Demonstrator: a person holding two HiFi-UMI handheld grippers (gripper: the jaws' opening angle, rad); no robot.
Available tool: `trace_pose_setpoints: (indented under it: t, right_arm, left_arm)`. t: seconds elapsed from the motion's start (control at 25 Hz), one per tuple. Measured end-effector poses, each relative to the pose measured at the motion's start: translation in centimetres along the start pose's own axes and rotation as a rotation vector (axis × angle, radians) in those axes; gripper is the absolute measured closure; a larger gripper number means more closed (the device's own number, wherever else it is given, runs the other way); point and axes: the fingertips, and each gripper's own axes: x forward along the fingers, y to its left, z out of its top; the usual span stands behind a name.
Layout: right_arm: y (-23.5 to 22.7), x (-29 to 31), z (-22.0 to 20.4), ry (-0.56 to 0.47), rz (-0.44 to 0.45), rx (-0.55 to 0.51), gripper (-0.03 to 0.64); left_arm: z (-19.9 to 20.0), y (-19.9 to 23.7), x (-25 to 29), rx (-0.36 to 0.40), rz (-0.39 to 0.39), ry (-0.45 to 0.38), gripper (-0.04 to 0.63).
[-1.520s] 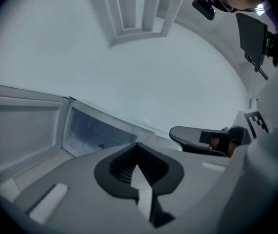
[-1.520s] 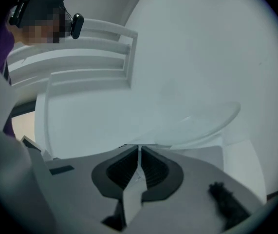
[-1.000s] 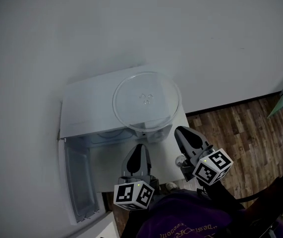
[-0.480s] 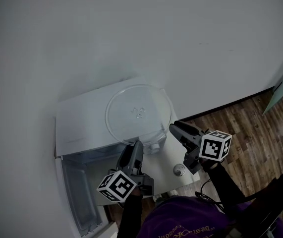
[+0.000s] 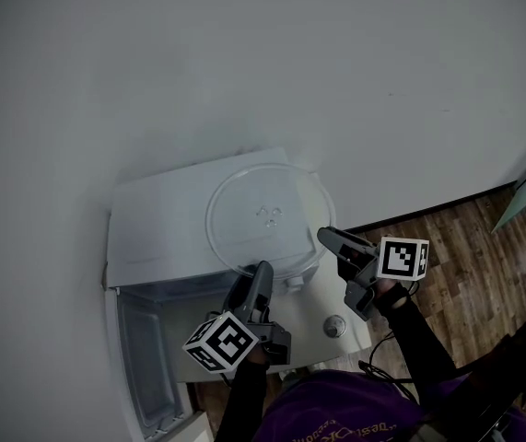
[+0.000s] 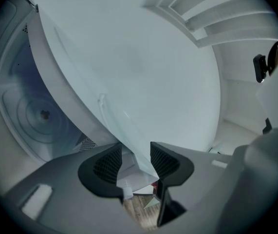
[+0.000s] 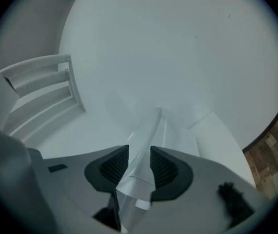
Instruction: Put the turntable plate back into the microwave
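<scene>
The clear glass turntable plate (image 5: 265, 217) lies flat on top of the white microwave (image 5: 157, 219). My left gripper (image 5: 261, 270) is at the plate's near rim. In the left gripper view the rim (image 6: 129, 126) runs between the open jaws of the left gripper (image 6: 135, 156), with a gap beside one pad. My right gripper (image 5: 327, 238) is at the plate's right rim. Its jaws are opening, and the glass edge (image 7: 148, 130) passes between the pads of the right gripper (image 7: 139, 161) with room on both sides. The microwave cavity (image 6: 36, 113) shows to the left, below the plate.
The microwave door (image 5: 143, 357) hangs open at the lower left. A small round object (image 5: 334, 325) lies on the white table (image 5: 304, 325) beside the microwave. Wooden floor (image 5: 470, 238) is on the right and a white wall behind. A white slatted thing (image 7: 41, 84) stands nearby.
Both grippers have rolled, their marker cubes turning, and moved up to the plate's rim, the left to its near edge and the right to its right edge. The plate still lies on the microwave.
</scene>
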Motion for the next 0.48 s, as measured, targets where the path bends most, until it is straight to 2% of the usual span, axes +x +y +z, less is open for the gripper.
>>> trace_pose_setpoints:
  t: [0.2,0.48]
  right_arm:
    - [0.1,0.2,-0.3,0.020,-0.002,0.053,0.511]
    - [0.6,-2.3,-1.5,0.052,-0.022,0.046,0.522]
  left_arm:
    - [-0.4,0.0,0.1,-0.021,-0.006,0.001,0.410]
    - [-0.9,0.4,-0.8,-0.055,0.001,-0.010,0.410]
